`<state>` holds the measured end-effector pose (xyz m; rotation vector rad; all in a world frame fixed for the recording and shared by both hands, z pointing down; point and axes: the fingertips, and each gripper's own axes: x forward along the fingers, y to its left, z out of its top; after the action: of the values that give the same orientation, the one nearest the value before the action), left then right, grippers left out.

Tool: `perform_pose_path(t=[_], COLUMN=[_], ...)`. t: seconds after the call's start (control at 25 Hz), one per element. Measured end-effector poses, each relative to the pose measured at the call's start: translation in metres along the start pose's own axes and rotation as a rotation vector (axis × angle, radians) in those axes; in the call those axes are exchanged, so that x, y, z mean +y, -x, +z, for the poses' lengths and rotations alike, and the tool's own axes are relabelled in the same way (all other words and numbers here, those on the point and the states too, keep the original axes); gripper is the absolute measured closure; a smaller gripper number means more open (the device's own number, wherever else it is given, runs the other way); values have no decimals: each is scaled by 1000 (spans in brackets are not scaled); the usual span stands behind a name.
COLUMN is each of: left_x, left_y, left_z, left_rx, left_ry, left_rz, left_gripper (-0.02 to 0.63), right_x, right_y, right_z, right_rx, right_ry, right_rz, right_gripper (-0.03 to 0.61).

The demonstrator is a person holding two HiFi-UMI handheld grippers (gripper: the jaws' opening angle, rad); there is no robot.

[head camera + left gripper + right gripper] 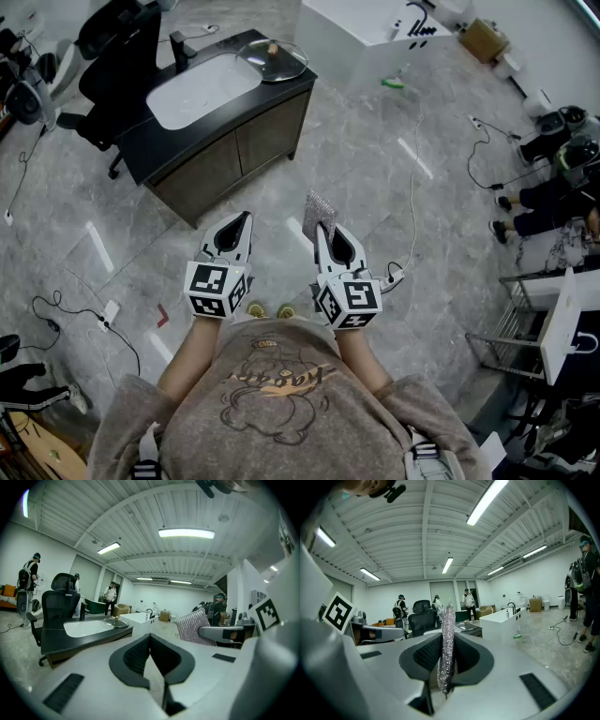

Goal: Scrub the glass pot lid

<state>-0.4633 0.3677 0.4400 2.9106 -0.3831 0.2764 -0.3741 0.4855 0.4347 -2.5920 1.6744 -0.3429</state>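
Note:
The glass pot lid (272, 58) lies on the black counter beside the white basin (202, 89) of a sink cabinet, well ahead of me. It also shows far off in the left gripper view as the lid (116, 620) and in the right gripper view as the lid (467, 626). My right gripper (319, 228) is shut on a silvery sparkly scrub cloth (320, 210), which stands edge-on between the jaws as the cloth (447, 639). My left gripper (246, 217) is shut and empty, its jaws meeting at the gripper (150, 637). Both are held near my chest.
A black office chair (122, 47) stands left of the cabinet. A white counter (375, 28) is at the back, a green item (394, 82) on the floor near it. Cables (412, 187) cross the grey floor. Seated people (553, 202) and a wire rack (525, 328) are at right.

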Motion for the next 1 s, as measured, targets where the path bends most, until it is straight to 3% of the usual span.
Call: perform_pose_path(t=[0.48,1.0], left_x=[39,80], left_y=[-13,-132], left_z=[-13,12], left_rx=[22,21], left_ry=[2,-11], left_rz=[-9,13], left_gripper=[597,597], right_x=[-6,-77], right_y=[-22,-131], right_z=[-6,17], right_rx=[-29,-49], right_ry=[-55,-73], right_rz=[-35,-3], right_gripper=[499,499])
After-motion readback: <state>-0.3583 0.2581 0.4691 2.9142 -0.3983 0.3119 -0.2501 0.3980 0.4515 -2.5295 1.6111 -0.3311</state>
